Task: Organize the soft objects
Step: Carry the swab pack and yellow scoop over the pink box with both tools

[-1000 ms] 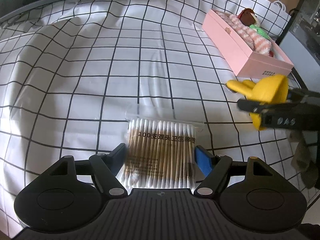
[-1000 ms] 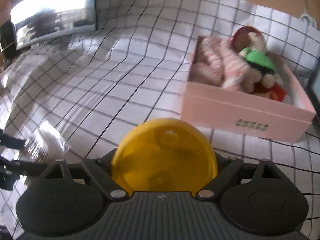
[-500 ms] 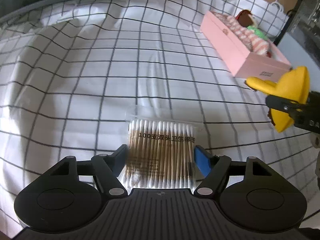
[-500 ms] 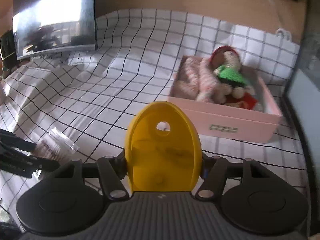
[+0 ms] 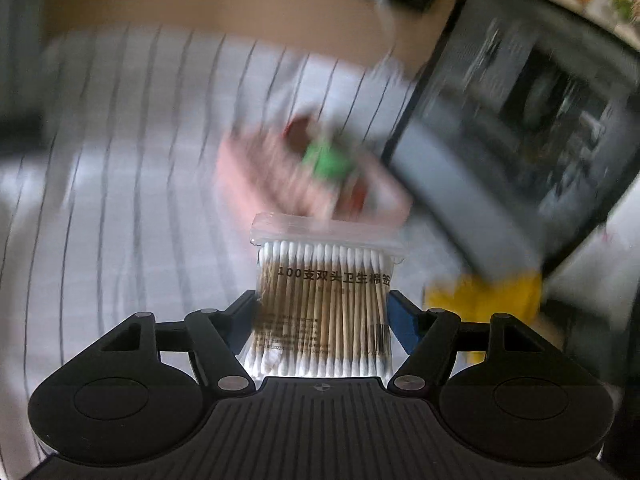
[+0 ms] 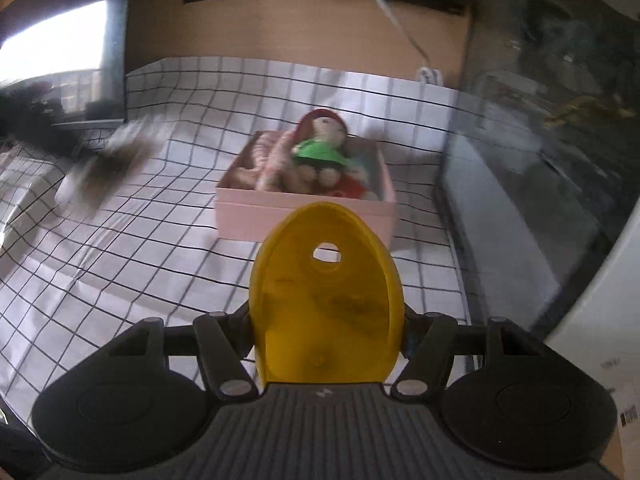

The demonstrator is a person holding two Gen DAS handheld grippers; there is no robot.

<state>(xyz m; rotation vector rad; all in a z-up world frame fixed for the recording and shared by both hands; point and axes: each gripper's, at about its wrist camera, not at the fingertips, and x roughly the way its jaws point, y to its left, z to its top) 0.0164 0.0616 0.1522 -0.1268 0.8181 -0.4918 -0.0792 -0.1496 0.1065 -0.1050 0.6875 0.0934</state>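
Both grippers have risen off the checked cloth since a second ago, each carrying its load, and the pink box now sits nearer the middle of both views.

Left gripper (image 5: 323, 312): tilted downward, jaws partly open and pressed on the two sides of a clear packet of cotton swabs (image 5: 324, 304). The packet stands upright between the blue pads, its sealed top edge away from the camera, lifted clear of the cloth. This view is heavily blurred.

Right gripper (image 6: 326, 320): tilted downward, jaws about half open and clamped on a yellow plastic scoop-shaped piece (image 6: 325, 300) with a round hole near its rounded far end. It is held above the cloth, just short of the box's near wall.

Pink box (image 6: 304, 216): open-topped, resting on the white black-gridded tablecloth (image 6: 120, 264). It holds a knitted doll (image 6: 320, 148) with a red hood and green top, beside a pink-and-white striped soft item (image 6: 272, 160).

Surroundings: a dark glass-fronted cabinet (image 6: 540, 140) stands along the right edge of the table, close to the box. A white cable (image 6: 400, 28) runs down the brown wall behind. A blurred dark shape at the left of the right wrist view is the other gripper with its packet.
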